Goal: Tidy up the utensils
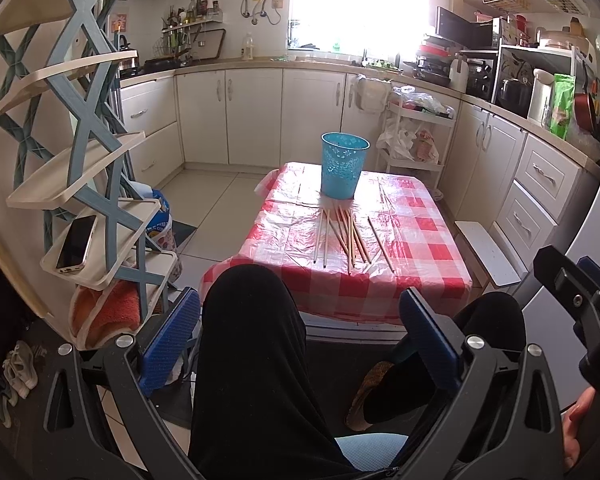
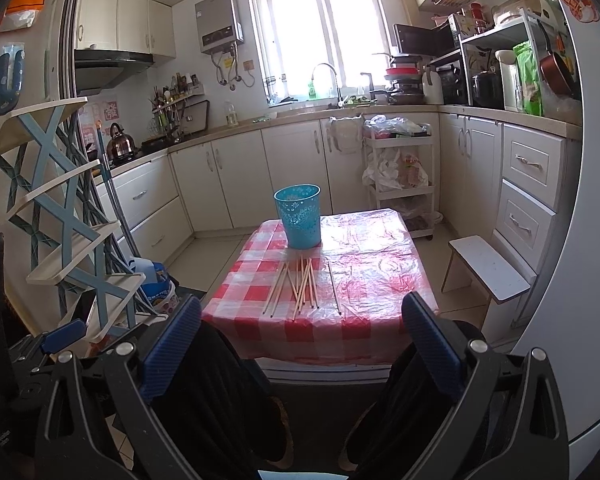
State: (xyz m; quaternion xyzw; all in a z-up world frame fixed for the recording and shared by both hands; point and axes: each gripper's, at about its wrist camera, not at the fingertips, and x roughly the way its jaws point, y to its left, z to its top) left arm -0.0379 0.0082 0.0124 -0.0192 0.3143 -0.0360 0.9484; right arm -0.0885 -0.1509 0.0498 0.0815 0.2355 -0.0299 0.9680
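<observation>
Several wooden chopsticks (image 1: pixel 346 234) (image 2: pixel 300 286) lie loose in a fan on the red-checked table (image 1: pixel 420 256) (image 2: pixel 380 264). One chopstick (image 1: pixel 381 243) (image 2: pixel 334 287) lies apart to their right. A blue perforated cup (image 1: pixel 342 165) (image 2: pixel 299 216) stands upright just behind them. My left gripper (image 1: pixel 300 340) is open and empty, held low over a person's black-clad knees, well short of the table. My right gripper (image 2: pixel 300 344) is likewise open and empty, at about the same distance.
A tiered blue-and-cream rack (image 1: pixel 88 152) (image 2: pixel 60 216) with a phone (image 1: pixel 75 242) stands to the left. A white stool (image 1: pixel 488 252) (image 2: pixel 488 268) stands right of the table, by the drawers. Kitchen cabinets and a cart (image 2: pixel 398 172) lie behind.
</observation>
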